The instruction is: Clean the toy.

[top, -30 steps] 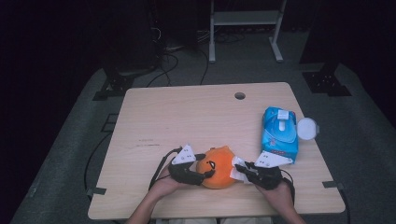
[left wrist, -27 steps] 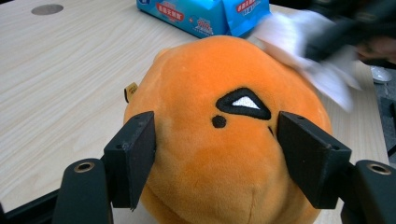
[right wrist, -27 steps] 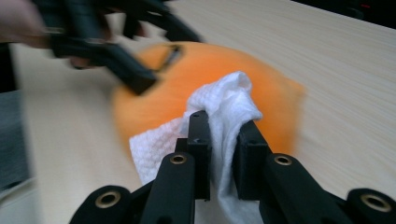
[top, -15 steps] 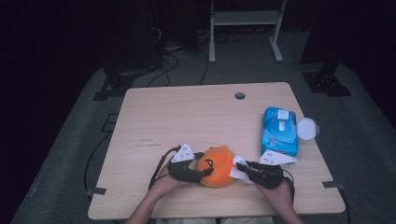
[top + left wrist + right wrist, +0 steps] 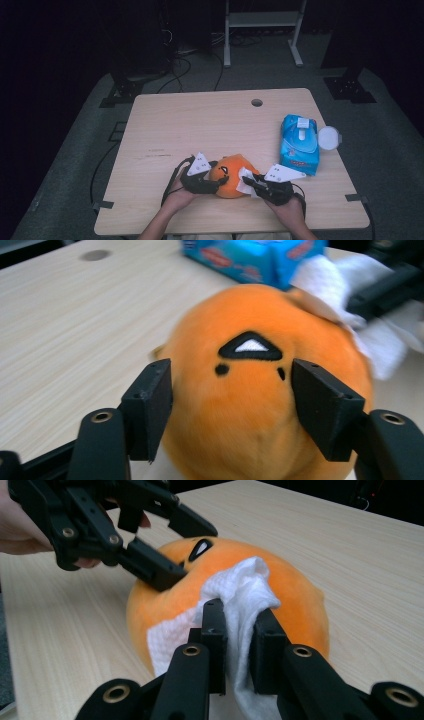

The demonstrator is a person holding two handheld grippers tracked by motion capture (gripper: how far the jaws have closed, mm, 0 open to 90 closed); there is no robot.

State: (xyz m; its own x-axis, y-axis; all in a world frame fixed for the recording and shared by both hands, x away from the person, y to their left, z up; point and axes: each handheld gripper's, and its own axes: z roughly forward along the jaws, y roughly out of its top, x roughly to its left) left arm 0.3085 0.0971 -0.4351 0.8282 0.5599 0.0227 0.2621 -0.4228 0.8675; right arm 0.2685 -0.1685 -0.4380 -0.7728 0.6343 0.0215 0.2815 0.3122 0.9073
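Wiping the orange plush toy (image 5: 231, 176) with a white wipe (image 5: 245, 181) at the near edge of the table (image 5: 200, 125).

Bracing the toy with the left gripper (image 5: 232, 400), jaws having just been closing on either side of the face and now pressing into the plush. Pinching the wipe in the right gripper (image 5: 239, 645), jaws pressed together on the bunched cloth and laying it against the toy's side. Judging the cleaning step as under way, not finished. Calling next for dragging the cloth across the fur while keeping the left grip firm, so the soft ball is not rolling away. Leaving the blue wipes pack (image 5: 299, 144) and its round lid (image 5: 329, 137) off to the right.
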